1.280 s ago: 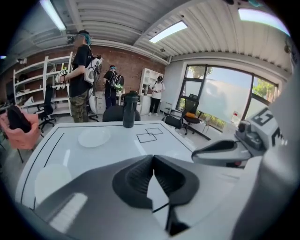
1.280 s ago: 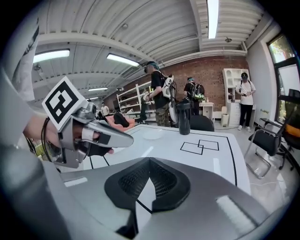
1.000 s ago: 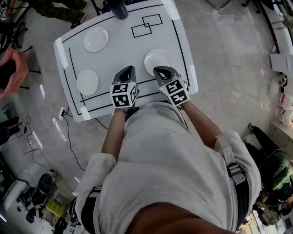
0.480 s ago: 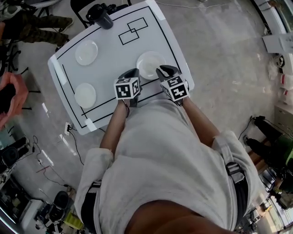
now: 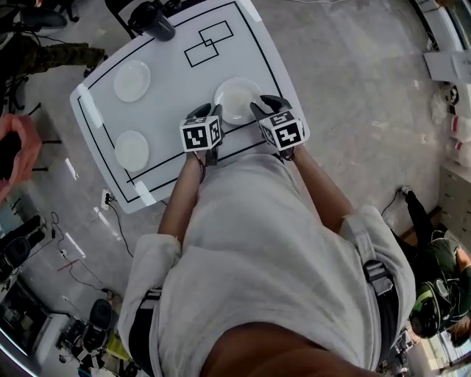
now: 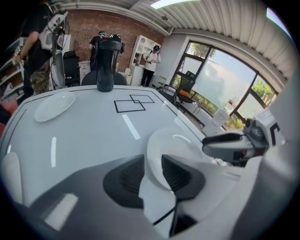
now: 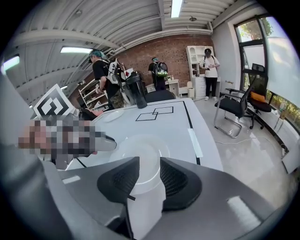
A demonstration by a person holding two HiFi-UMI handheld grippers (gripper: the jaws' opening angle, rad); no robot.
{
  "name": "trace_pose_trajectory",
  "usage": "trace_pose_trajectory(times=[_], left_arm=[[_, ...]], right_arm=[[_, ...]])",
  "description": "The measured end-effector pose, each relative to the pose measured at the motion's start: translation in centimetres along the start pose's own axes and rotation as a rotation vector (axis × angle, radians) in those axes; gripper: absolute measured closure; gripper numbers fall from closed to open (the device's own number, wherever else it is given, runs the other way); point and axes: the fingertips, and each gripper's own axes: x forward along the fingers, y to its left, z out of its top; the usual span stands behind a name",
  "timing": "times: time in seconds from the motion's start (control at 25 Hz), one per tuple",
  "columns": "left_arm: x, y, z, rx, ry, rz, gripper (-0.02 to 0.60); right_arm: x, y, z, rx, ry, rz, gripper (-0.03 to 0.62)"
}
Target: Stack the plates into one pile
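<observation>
white table (image 5: 176, 96) carries three white plates, laid singly, none stacked. the near plate (image 5: 237, 99) is taken as reference. the left gripper (image 5: 202, 112) sits at its left rim and the right gripper (image 5: 268, 103) at its right rim. both sets of jaws stand spread, having just been opening. the plate's rim shows in each gap, and the pads are not pressing on it. the second plate (image 5: 132, 80) and third plate (image 5: 132, 149) lie well apart from the near plate, to its left. a dark bottle (image 5: 153, 20) stands beyond it.
</observation>
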Motion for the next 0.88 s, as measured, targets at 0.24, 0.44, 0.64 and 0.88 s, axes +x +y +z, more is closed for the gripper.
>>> trace_pose_trajectory(times=[0.24,0.44,0.64,0.88], left_arm=[[1.4,-0.4,-0.7,-0.034,0.038,-0.013,0.430],[2.1,-0.8,-1.2,-0.039,0.060,-0.008,0.423],[2.3,-0.9,-0.8,-0.041,0.049,-0.008,0.423],[2.3,-0.8,-1.0,-0.093,0.034,-0.018,0.425]], right_arm=[[0.8,-1.3,-0.5,0.015,0.035,-0.028,0.423],[1.9,-1.9,-1.7,0.068,0.085,-0.026,0.383],[2.4,-2.1,-2.1,0.092,0.096,-0.050,0.376],[2.6,-1.5,-2.1,0.071,0.096,-0.071,0.404]])
